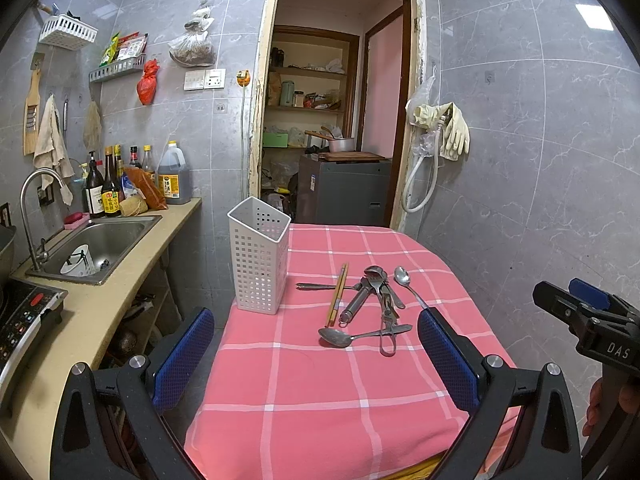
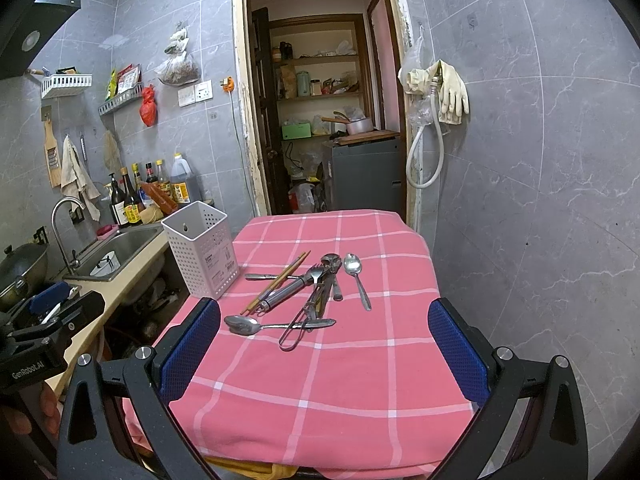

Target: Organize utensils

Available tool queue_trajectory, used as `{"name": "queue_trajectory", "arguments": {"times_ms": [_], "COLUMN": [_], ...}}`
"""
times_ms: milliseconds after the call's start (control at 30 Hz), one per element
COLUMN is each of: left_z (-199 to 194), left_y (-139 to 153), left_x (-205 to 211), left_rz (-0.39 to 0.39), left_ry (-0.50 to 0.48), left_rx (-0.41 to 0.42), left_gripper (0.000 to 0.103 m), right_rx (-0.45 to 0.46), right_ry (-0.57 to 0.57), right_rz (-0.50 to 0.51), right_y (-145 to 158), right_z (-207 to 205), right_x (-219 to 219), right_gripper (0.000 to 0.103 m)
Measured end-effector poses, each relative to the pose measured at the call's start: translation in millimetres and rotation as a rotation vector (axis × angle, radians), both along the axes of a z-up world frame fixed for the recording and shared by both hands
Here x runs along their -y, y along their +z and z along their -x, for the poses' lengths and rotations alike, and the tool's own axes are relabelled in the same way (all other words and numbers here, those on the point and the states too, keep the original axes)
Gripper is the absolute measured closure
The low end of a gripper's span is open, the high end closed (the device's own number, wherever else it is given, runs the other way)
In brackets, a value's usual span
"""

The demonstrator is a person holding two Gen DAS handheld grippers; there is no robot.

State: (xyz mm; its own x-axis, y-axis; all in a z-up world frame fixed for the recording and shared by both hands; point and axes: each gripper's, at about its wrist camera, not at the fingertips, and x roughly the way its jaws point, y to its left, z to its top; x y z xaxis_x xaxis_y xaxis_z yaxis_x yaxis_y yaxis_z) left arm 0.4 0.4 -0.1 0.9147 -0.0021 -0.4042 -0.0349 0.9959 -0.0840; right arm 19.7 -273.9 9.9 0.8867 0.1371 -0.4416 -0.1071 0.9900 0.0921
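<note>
A heap of metal utensils [image 1: 370, 296] [image 2: 316, 292] lies on the pink checked tablecloth [image 1: 304, 380] [image 2: 340, 360], with wooden chopsticks [image 1: 337, 294] [image 2: 276, 282] on its left side. One spoon [image 1: 406, 284] [image 2: 357, 276] lies apart on the right, another spoon [image 1: 340, 337] [image 2: 256, 325] at the front. An empty white perforated holder [image 1: 258, 256] [image 2: 202, 252] stands upright at the table's left edge. My left gripper [image 1: 316, 364] is open, held above the near table, short of the heap. My right gripper [image 2: 324, 354] is open too, nothing between its blue pads.
A counter with a steel sink [image 1: 100, 244] [image 2: 124, 246], tap and sauce bottles [image 1: 120, 184] runs along the left; a stove [image 1: 24, 316] sits nearer. A doorway [image 1: 336, 120] lies behind the table. The other gripper shows at each view's edge, with a hand [image 1: 604, 404].
</note>
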Motion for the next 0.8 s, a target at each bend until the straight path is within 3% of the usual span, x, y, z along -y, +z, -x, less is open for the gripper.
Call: {"name": "queue_trajectory", "arguments": {"times_ms": [800], "left_z": [-0.1], "left_y": [0.0], "left_x": [-0.1], "left_rz": [0.001], "left_ry": [0.0], "left_rx": [-0.001], "left_gripper": [0.001], "right_rx": [0.003], "right_ry": [0.0], "right_rz": [0.0], "right_y": [4.9], "right_z": [0.8], "right_x": [-6.5], "right_gripper": [0.001]}}
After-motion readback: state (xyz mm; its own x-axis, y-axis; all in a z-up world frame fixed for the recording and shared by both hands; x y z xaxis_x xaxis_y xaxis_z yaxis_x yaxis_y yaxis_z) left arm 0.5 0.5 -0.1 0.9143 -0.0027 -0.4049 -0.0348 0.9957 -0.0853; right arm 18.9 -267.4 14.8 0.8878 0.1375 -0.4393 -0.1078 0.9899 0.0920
